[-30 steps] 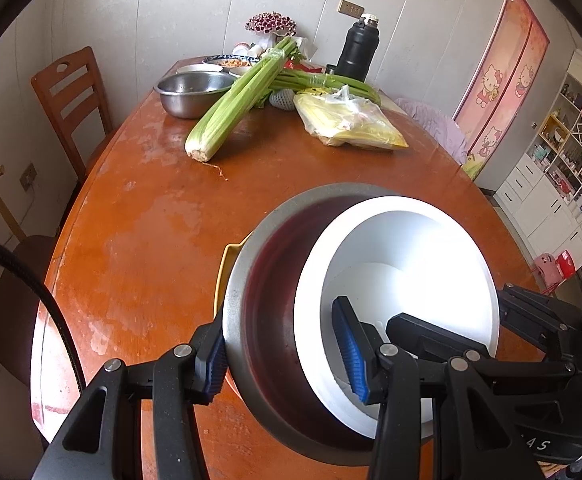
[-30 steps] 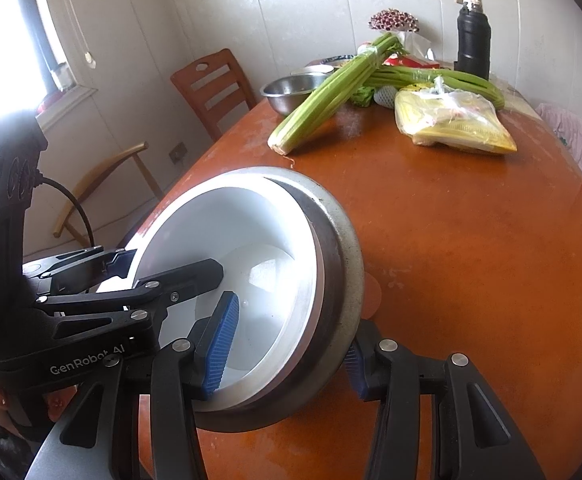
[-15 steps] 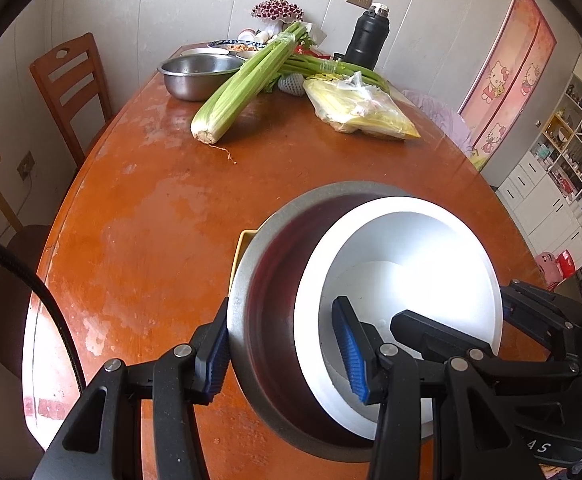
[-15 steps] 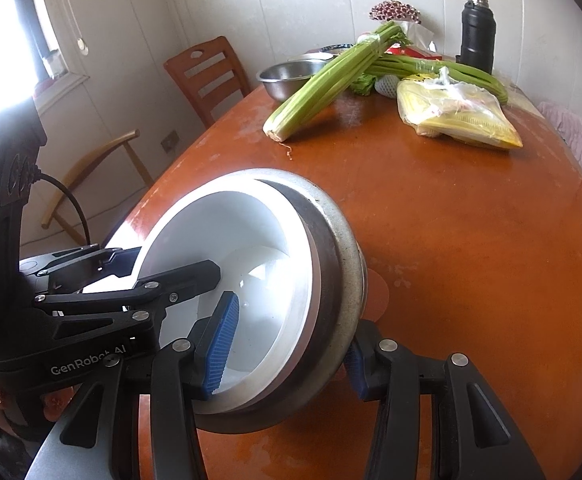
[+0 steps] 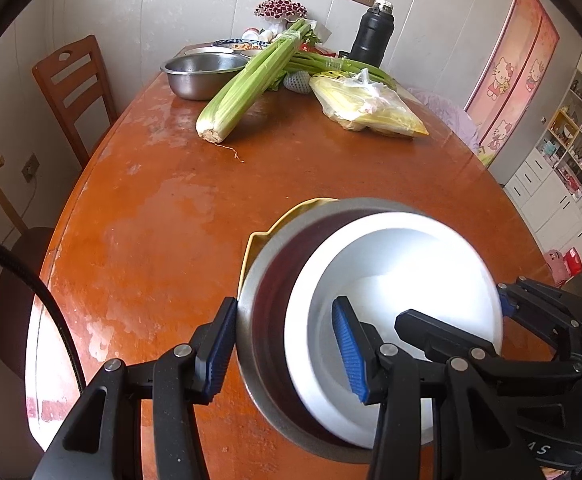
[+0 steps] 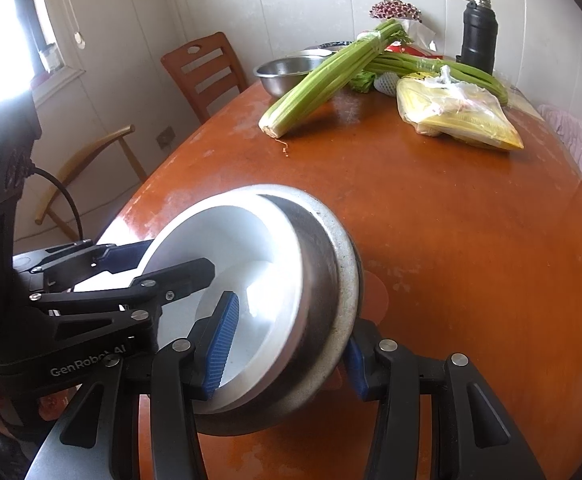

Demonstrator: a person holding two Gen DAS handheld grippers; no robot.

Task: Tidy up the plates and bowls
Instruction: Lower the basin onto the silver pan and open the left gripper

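A steel bowl (image 5: 267, 320) (image 6: 331, 280) with a white bowl (image 5: 403, 264) (image 6: 227, 248) nested inside hangs over the near end of the orange table (image 5: 163, 220). A yellow rim (image 5: 275, 224) peeks out behind the steel bowl. My left gripper (image 5: 283, 350) is shut on the stack's left side, one blue pad outside the steel wall and one inside the white bowl. My right gripper (image 6: 289, 352) clamps the opposite side the same way. Each gripper shows in the other's view: the right gripper (image 5: 503, 308) and the left gripper (image 6: 147, 260). Whether the stack touches the table is hidden.
At the far end lie a steel basin (image 5: 205, 74), celery bunches (image 5: 251, 80), a yellow plastic bag (image 5: 367, 108) and a black flask (image 5: 371, 36). A wooden chair (image 5: 75, 80) stands left of the table, shelves at the far right.
Both grippers keep their grip on the stack. The far things have drifted slightly in both views, and a little more of the yellow rim shows.
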